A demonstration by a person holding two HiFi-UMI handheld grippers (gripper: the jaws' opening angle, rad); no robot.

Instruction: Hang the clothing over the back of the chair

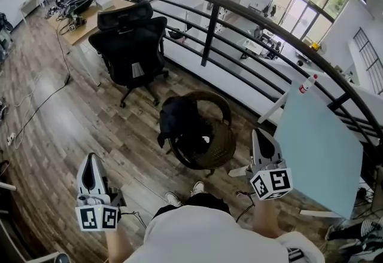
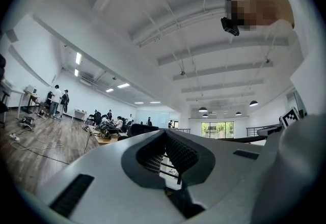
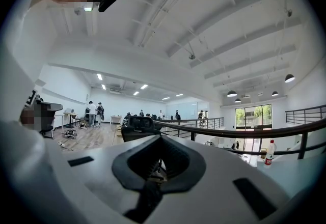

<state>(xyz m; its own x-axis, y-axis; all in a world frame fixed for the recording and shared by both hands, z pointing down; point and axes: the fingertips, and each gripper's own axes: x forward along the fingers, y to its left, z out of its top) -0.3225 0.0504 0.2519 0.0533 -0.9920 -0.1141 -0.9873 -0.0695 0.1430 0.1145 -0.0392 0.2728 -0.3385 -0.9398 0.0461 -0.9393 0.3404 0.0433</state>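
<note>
Two grippers sit in our hands at the near edge of the head view, and both are closed and empty. The left gripper (image 1: 91, 163) has its jaws pressed together with nothing between them, as its own view (image 2: 165, 152) shows. The right gripper (image 1: 262, 143) looks the same in its view (image 3: 159, 161), jaws meeting on nothing. Between them and a little farther off stands the round wicker chair (image 1: 222, 136) on the wooden floor (image 1: 72, 118). The dark garment (image 1: 178, 124) is draped over the chair's left rim, part hanging outside and part spilling into the seat, well apart from both grippers. Farther left we see a black office chair (image 1: 133, 43) by the curved railing (image 1: 239, 12). To the right stands a pale blue table (image 1: 320, 151) with a bottle (image 1: 307, 83) at its far corner.
</note>
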